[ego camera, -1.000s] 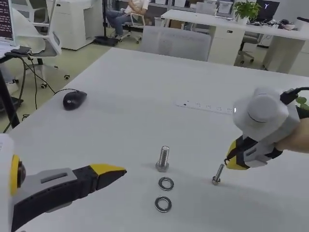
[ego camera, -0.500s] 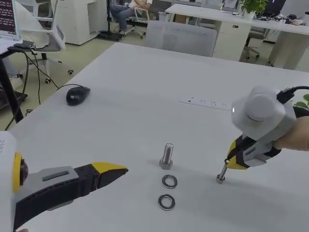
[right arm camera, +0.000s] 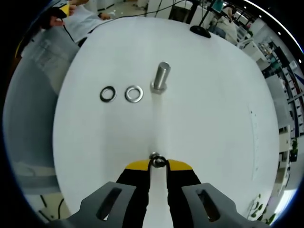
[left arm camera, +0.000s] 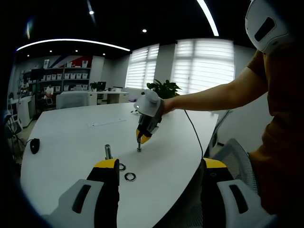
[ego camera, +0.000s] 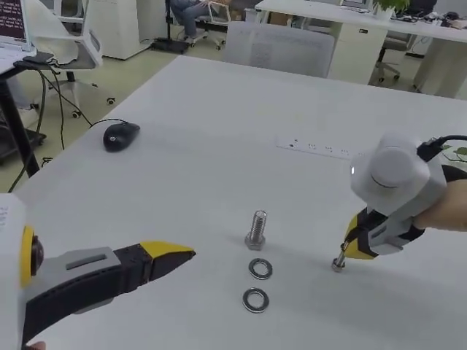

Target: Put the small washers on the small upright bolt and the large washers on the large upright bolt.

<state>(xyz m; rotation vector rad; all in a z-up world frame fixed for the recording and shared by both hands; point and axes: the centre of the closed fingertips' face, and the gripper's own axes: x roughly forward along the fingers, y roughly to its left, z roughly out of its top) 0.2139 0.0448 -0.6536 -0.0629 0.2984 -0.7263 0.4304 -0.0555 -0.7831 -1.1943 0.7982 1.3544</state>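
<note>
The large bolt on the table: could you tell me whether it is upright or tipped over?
Upright: the large bolt stands on its hex head on the table, shank pointing up.

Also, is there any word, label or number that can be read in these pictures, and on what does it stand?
No text is readable.
Screen at the left edge: lines of text, too blurred to read.
Power strip on the table: small marks, too small to read.

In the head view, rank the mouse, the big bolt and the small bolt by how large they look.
Mouse, then big bolt, then small bolt. The mouse lies farther off, yet looks largest.
</note>
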